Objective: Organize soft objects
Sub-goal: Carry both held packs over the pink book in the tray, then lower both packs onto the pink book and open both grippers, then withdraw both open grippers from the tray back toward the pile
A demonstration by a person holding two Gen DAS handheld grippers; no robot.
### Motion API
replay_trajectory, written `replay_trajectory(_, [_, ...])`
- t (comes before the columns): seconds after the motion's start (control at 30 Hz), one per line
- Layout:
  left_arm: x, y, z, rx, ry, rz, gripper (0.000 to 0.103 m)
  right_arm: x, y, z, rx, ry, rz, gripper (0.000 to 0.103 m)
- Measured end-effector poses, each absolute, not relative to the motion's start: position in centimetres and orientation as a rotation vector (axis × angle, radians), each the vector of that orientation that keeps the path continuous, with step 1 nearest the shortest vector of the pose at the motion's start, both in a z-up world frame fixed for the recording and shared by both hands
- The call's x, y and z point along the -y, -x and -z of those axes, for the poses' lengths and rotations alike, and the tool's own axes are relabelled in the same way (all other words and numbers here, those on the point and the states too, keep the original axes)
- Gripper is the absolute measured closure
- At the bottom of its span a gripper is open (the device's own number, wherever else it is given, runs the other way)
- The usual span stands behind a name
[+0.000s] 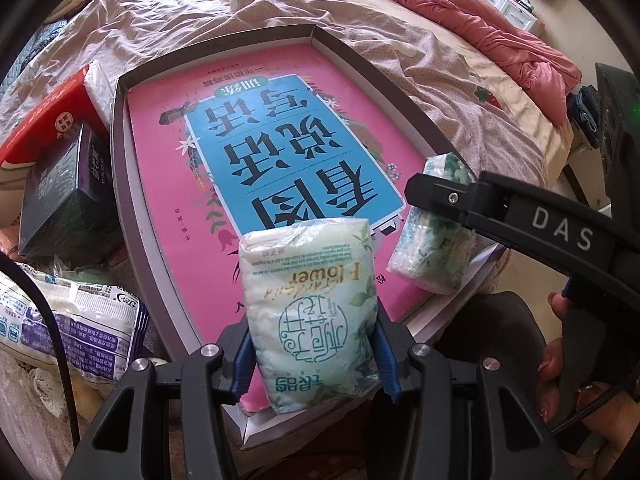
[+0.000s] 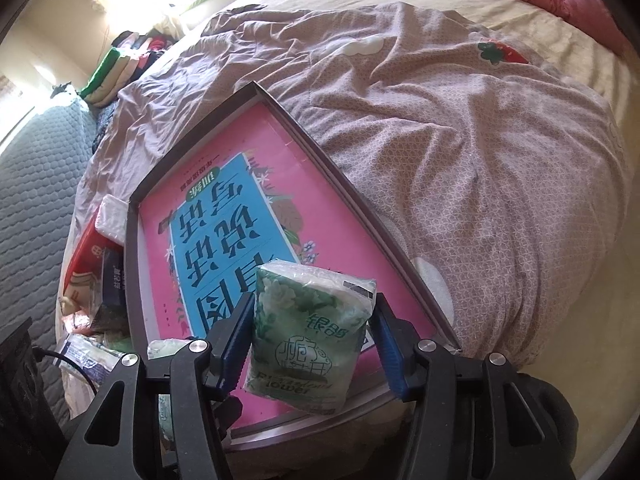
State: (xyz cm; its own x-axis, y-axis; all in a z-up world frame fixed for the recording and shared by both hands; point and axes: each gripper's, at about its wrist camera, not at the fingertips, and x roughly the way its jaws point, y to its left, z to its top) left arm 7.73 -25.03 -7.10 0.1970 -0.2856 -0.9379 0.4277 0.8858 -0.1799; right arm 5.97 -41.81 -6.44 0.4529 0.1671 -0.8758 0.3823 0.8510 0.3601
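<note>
My left gripper (image 1: 316, 354) clamps a tissue pack (image 1: 310, 312) upright over the tray (image 1: 120, 184); my right gripper (image 2: 310, 344), jaws opening, seemingly brackets another pack (image 2: 308, 336).

place: home bedroom | evidence: bed with rumpled patterned sheet (image 2: 460, 128), pink quilt (image 1: 460, 12) bunched at far edge, folded clothes pile (image 2: 120, 68), white drawer unit (image 1: 508, 0)

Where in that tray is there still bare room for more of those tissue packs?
The far half of the tray, over the pink book, lies bare up to its far rim. The near edge is taken by two tissue packs. Left of the tray, boxes and packets crowd the bed.
</note>
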Motion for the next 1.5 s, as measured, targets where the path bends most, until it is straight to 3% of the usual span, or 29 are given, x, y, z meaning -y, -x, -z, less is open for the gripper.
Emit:
replay_trajectory(0.4, [24.7, -7.9, 7.1, -1.278, -0.098, 0.514, 0.049, 41.8, -5.9, 6.0, -1.084, -0.563, 0.139, 0.038])
replay_trajectory(0.67, [24.6, -7.5, 6.0, -1.243, -0.091, 0.527, 0.039, 42.5, -5.5, 4.4, -0.987, -0.574, 0.150, 0.029])
replay_trajectory(0.87, [23.8, -7.1, 5.0, -1.210, -0.085, 0.502, 0.033, 42.6, -5.4, 4.0, -0.958, -0.574, 0.155, 0.028])
replay_trajectory(1.5, [18.7, -5.4, 0.8, -1.077, -0.019, 0.415, 0.028, 42.1, -4.2, 1.2, -0.803, -0.536, 0.149, 0.024])
